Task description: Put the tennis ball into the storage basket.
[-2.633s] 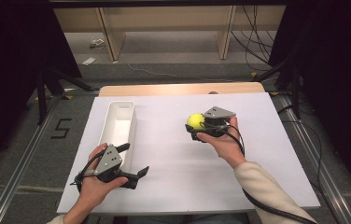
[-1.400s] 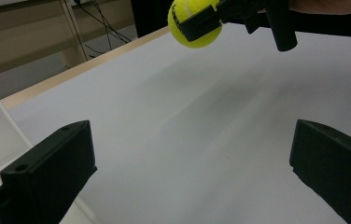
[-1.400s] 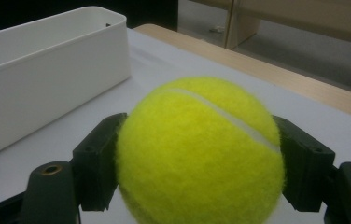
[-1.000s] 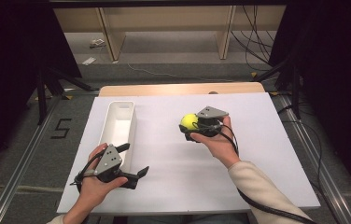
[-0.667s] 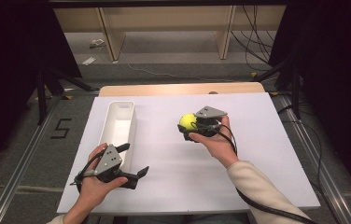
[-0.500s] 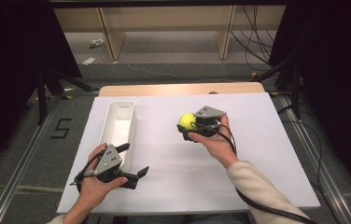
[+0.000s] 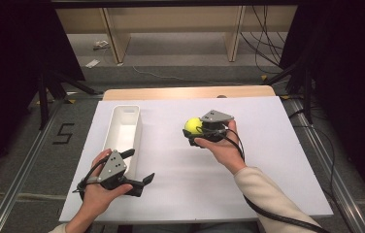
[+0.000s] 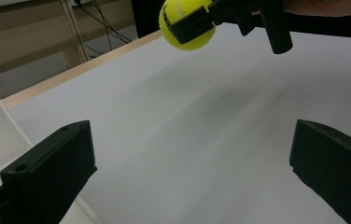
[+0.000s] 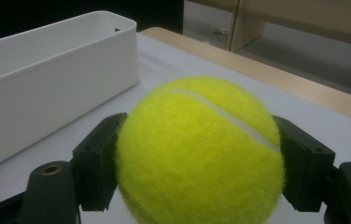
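Note:
A yellow tennis ball [image 7: 192,125] is held above the white board, with my right gripper [image 7: 193,130] shut on it. Both black pads [image 9: 100,158] press the tennis ball [image 9: 199,154] from either side in the right gripper view. A long white bin [image 7: 124,132] stands at the left of the board; the ball is to its right, apart from it. My left gripper [image 7: 139,167] rests near the front edge beside the bin's near end, jaws wide open with nothing between them. In the left gripper view the held ball [image 8: 185,23] hangs at the top.
The white board [image 7: 263,160] lies on a wooden table whose far edge [image 7: 185,92] shows behind it. The bin's wall [image 9: 47,79] runs along the left in the right gripper view. Metal rails and dark stands flank the table; cables lie on the floor at the back.
The right hand has carried the ball slightly to the left, toward the bin, over the earlier frames. The left hand and its gripper have stayed where they were.

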`<state>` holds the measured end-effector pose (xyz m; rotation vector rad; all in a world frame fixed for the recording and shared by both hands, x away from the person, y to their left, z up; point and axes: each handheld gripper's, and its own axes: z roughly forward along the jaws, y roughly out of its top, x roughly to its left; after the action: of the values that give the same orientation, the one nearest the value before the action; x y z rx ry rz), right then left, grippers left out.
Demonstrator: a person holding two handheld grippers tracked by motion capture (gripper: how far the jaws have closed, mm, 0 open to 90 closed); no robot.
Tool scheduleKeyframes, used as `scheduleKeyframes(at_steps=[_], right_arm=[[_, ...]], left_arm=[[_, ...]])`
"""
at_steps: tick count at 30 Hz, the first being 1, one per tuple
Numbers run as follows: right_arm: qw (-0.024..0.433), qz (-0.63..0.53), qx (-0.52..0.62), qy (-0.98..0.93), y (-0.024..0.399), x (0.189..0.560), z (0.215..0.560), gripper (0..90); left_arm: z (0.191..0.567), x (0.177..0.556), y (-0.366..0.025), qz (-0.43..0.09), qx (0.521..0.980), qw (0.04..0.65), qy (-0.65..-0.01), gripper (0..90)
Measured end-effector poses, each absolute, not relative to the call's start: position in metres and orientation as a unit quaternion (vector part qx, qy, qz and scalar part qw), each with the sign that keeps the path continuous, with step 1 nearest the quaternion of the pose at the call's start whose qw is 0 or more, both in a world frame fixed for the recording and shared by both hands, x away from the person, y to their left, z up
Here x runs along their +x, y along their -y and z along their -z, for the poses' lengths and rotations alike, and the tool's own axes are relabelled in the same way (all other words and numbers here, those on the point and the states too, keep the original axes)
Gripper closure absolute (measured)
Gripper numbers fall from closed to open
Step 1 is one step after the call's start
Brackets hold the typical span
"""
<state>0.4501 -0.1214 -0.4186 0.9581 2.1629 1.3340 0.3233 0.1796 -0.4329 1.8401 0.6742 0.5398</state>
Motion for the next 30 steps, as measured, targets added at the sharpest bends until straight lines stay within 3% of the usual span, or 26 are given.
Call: scheduleKeyframes(at_steps=[30], right_arm=[[0.206, -0.484, 0.344, -0.778, 0.1136, 0.4505, 0.4170, 26.9]], left_arm=[[0.4330, 0.3230, -0.1796, -0.224, 0.769, 0.527, -0.283, 0.0]])
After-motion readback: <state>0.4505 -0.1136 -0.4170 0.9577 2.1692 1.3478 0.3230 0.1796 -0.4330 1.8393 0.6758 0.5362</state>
